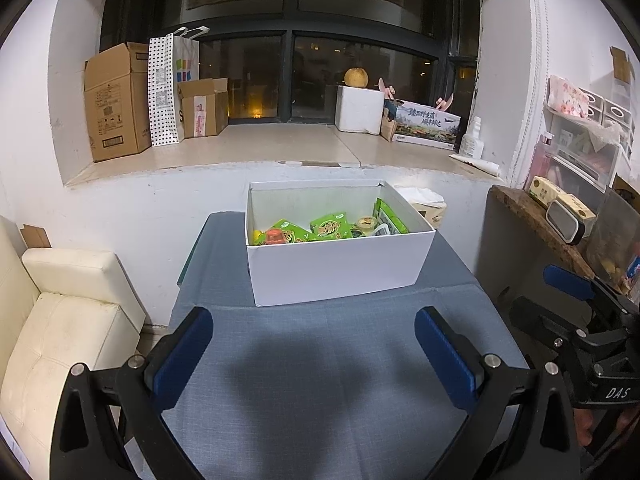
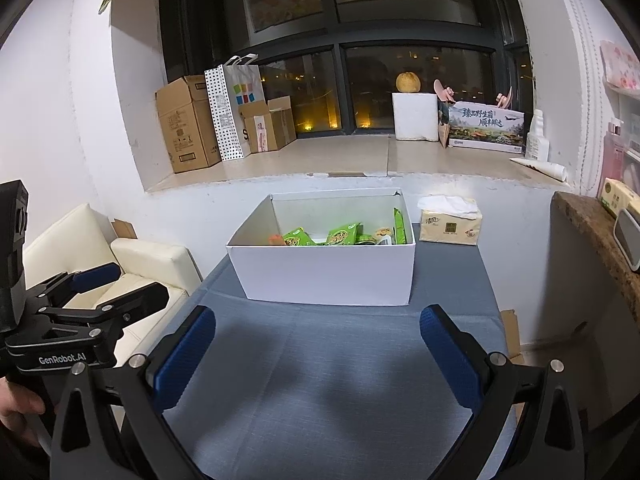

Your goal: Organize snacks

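Note:
A white open box point(image 1: 336, 268) stands at the far end of a table with a grey-blue cloth point(image 1: 320, 380); it also shows in the right wrist view point(image 2: 328, 276). Inside lie several green snack packets point(image 1: 330, 230), a red-topped item point(image 1: 275, 236) and a small jelly cup point(image 1: 366, 222); the packets point(image 2: 342, 236) show over the rim in the right wrist view. My left gripper point(image 1: 314, 350) is open and empty above the bare cloth, well short of the box. My right gripper point(image 2: 318, 350) is open and empty, likewise short of the box.
A tissue pack point(image 2: 450, 224) sits right of the box. A cream sofa point(image 1: 60, 328) stands left of the table, a brown counter point(image 2: 596, 236) right. The windowsill point(image 1: 272, 148) behind holds cardboard boxes, a dotted bag and a foam box.

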`<state>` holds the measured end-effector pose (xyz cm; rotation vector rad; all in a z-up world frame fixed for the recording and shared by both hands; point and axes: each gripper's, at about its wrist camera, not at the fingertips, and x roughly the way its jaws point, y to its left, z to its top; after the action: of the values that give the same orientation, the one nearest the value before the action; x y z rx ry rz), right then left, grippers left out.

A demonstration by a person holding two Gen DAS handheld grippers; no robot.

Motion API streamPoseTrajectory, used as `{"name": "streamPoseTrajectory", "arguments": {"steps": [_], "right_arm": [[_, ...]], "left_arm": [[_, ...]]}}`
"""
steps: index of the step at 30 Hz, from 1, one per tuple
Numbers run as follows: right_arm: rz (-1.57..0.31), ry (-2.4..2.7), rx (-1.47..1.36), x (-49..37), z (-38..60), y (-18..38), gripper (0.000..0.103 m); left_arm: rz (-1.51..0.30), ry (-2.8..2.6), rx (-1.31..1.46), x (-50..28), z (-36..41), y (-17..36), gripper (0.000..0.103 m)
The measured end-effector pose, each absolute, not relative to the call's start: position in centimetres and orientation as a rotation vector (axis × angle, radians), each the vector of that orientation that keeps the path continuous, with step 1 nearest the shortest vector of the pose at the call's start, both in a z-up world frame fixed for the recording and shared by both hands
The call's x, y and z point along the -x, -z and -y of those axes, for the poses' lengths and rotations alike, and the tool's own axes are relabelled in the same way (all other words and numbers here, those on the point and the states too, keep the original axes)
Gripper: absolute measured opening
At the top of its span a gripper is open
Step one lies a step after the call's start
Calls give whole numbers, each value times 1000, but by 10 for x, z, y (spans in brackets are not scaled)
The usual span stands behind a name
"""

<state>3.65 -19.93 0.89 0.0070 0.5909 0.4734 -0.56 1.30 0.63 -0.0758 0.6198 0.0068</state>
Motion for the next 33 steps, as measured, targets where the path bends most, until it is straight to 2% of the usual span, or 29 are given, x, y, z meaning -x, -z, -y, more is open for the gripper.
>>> {"name": "streamPoseTrajectory", "arguments": {"steps": [33], "right_arm": [[-601, -470, -8, -34, 199, -7, 103]], "left_arm": [[-634, -5, 68, 6, -9, -4, 103]]}}
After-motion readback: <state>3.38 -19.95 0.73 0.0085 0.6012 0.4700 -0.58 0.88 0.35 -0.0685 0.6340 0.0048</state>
